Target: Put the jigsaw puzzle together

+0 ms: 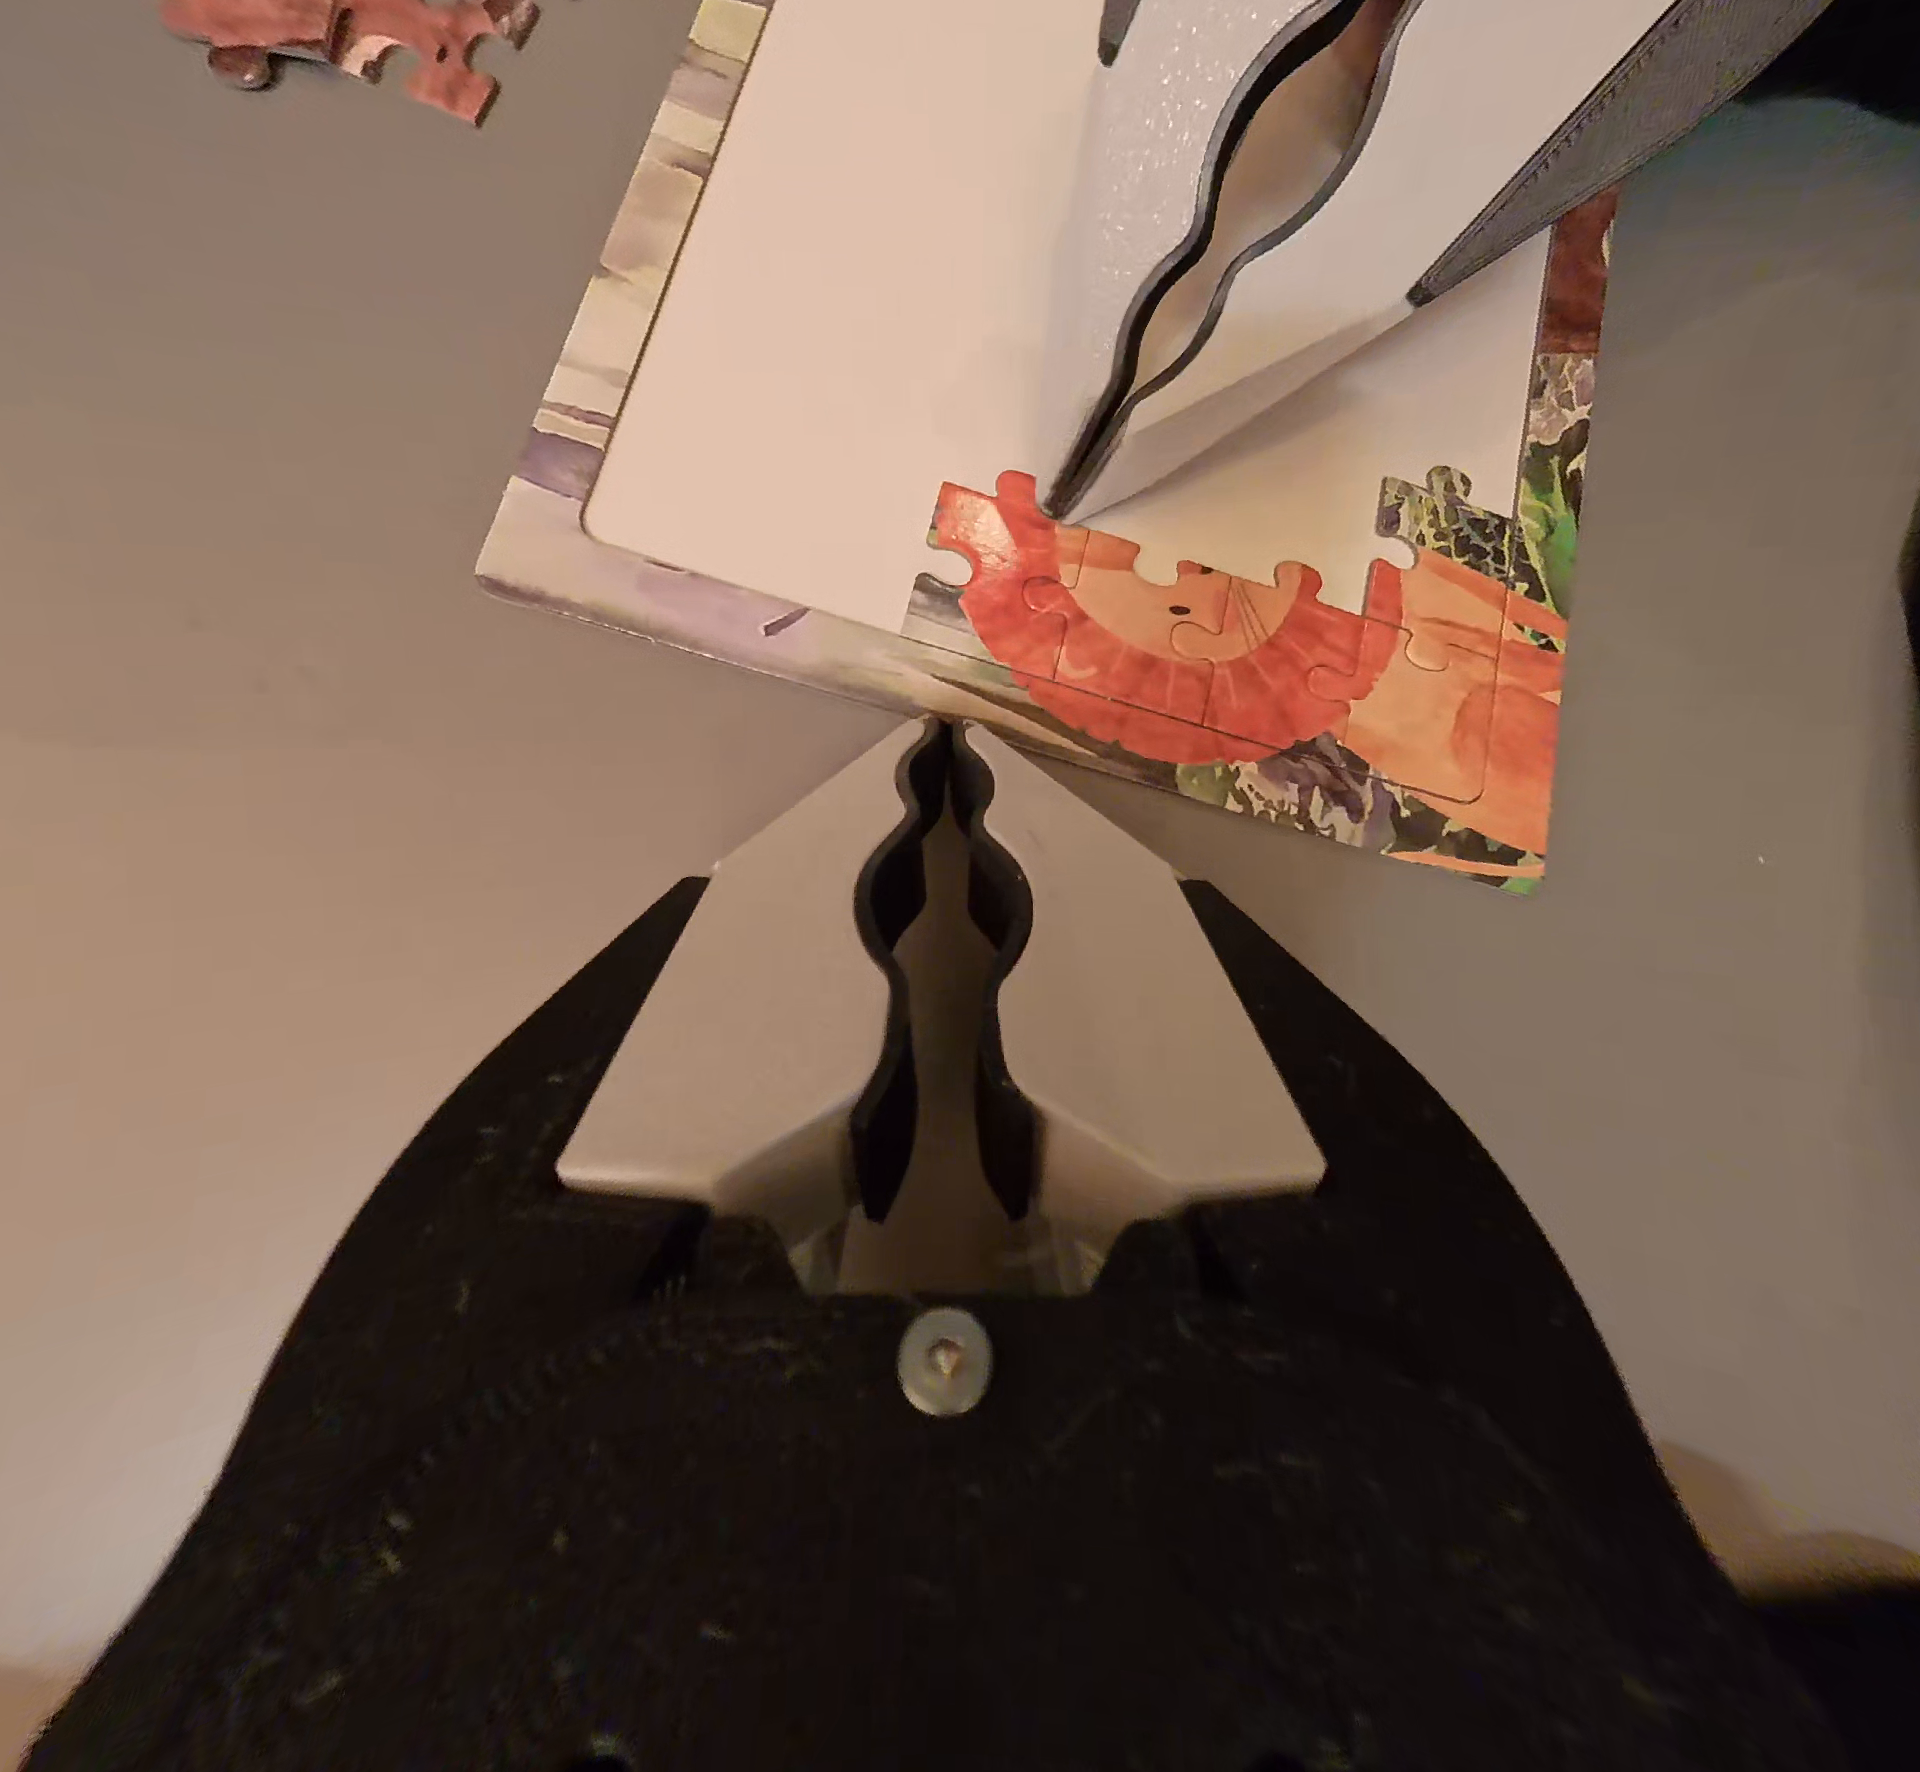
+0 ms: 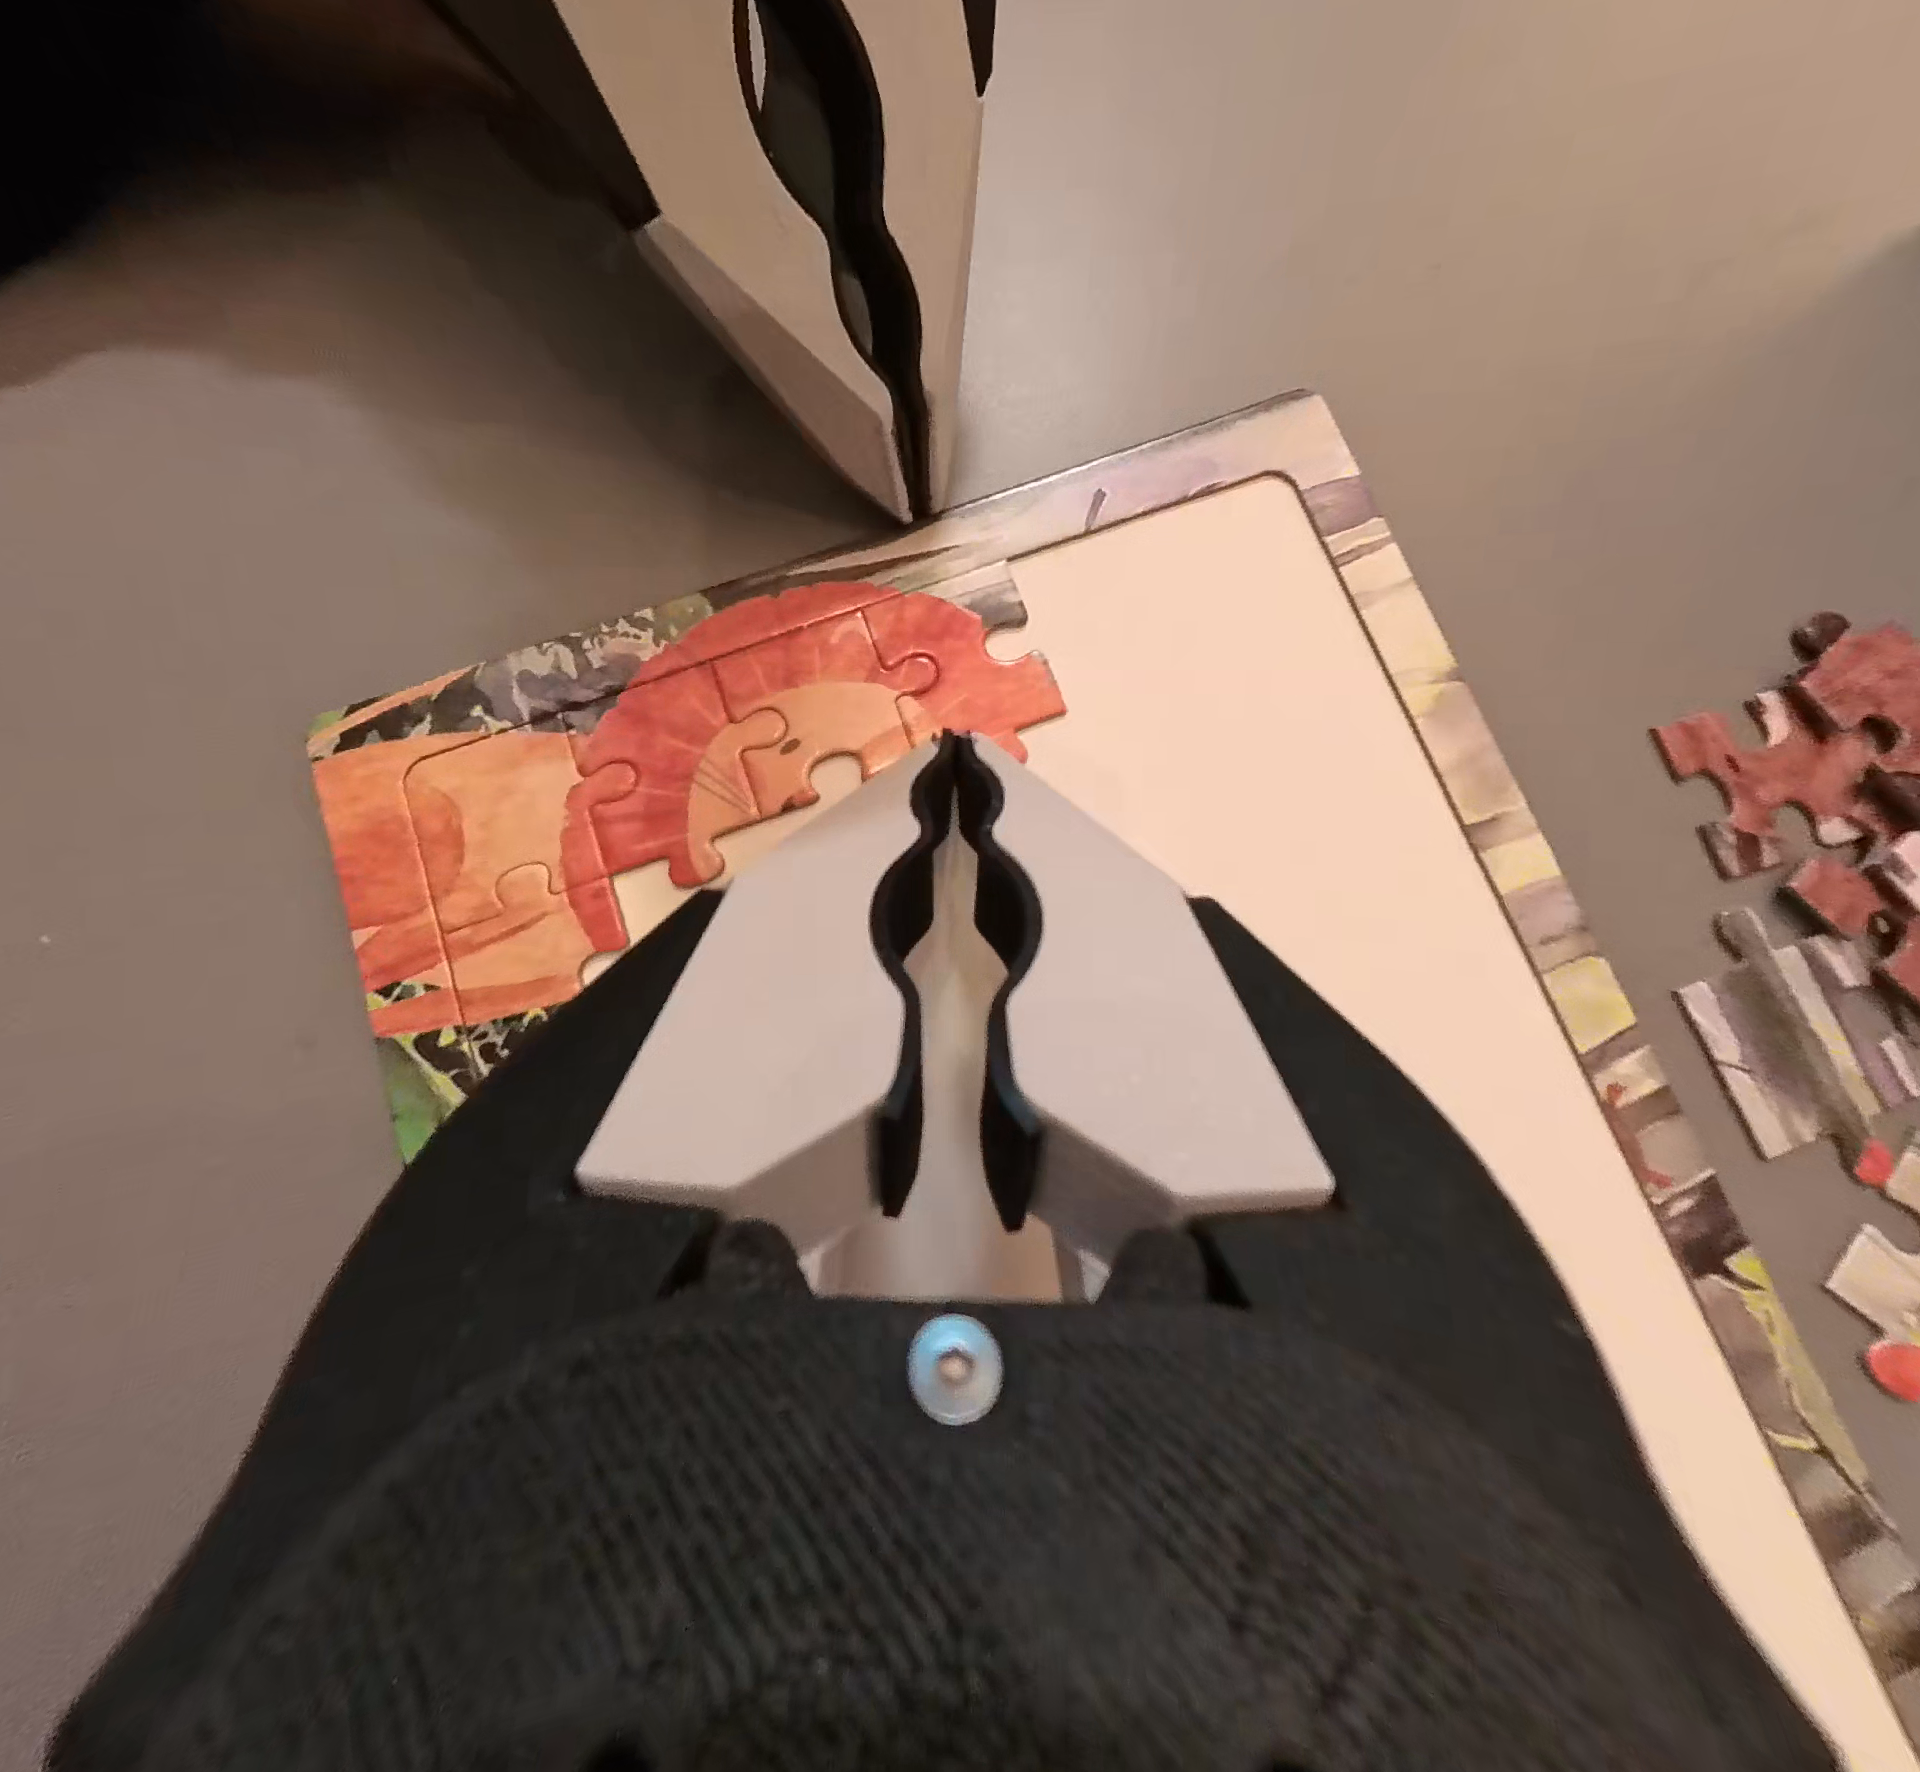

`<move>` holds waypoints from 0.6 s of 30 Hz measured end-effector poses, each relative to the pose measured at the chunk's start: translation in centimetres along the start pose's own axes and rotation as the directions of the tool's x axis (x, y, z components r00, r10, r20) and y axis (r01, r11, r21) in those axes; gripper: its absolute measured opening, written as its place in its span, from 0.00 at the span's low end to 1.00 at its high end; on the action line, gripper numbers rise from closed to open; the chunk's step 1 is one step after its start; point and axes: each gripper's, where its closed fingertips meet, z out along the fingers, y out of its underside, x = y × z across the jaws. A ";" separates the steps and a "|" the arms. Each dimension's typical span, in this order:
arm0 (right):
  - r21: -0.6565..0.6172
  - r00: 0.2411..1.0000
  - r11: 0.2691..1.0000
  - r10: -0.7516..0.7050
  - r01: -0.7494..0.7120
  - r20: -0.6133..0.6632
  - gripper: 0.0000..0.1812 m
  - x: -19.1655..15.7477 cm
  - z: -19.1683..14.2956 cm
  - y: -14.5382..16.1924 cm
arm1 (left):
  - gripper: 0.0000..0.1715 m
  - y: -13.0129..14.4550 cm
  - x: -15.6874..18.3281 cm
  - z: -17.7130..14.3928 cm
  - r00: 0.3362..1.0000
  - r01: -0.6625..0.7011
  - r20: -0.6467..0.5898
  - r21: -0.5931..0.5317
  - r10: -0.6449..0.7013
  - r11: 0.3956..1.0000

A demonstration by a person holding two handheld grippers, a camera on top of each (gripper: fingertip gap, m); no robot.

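Jigsaw puzzle work is at an early stage, judging by how little of the tray (image 2: 1195, 787) is filled. Nearest in the right wrist view, the right gripper (image 2: 954, 738) has its fingers pressed together with nothing between them, and its tip rests on the assembled patch (image 2: 727, 766), right at the patch's free edge; it looks as if it is pressing a newly laid piece flat, though that is a judgement. That patch, an orange and red animal with a ruffled mane, fills only one corner of the tray and joins into the printed border (image 2: 1558, 912). Perhaps a dozen pieces are locked in; the exact count is hard to read.

Just past the patch, the left gripper (image 1: 948, 728) is also closed and empty. Its tip touches the outer edge of the tray beside the filled corner, seemingly steadying the board against sliding on the grey table (image 1: 260, 579).

Beyond the patch, the rest of the tray shows bare white backing, so most of the picture is still to be built.

Farthest off, lying loose on the table clear of the tray's long side, is a scatter of loose pieces (image 2: 1808, 891): reddish-brown ones, grey streaked ones, and a couple with red spots. Some overlap in a heap. These remain to be sorted, picked up and fitted.
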 end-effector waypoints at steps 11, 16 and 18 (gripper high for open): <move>0.273 0.986 0.961 0.095 -0.055 -0.136 0.04 4.4 -5.9 -1.9 | 0.00 -2.5 -2.5 -2.5 0.980 -0.055 0.199 0.152 0.024 0.987; 0.263 0.921 0.964 0.138 -0.040 -0.365 0.05 9.9 -10.1 0.9 | 0.00 -3.1 -3.8 -3.2 0.954 -0.060 0.300 0.177 0.004 0.982; 0.293 0.886 0.955 0.171 -0.043 -0.430 0.06 11.6 -12.5 1.4 | 0.00 -3.6 -4.0 -3.4 0.945 -0.072 0.328 0.199 0.003 0.977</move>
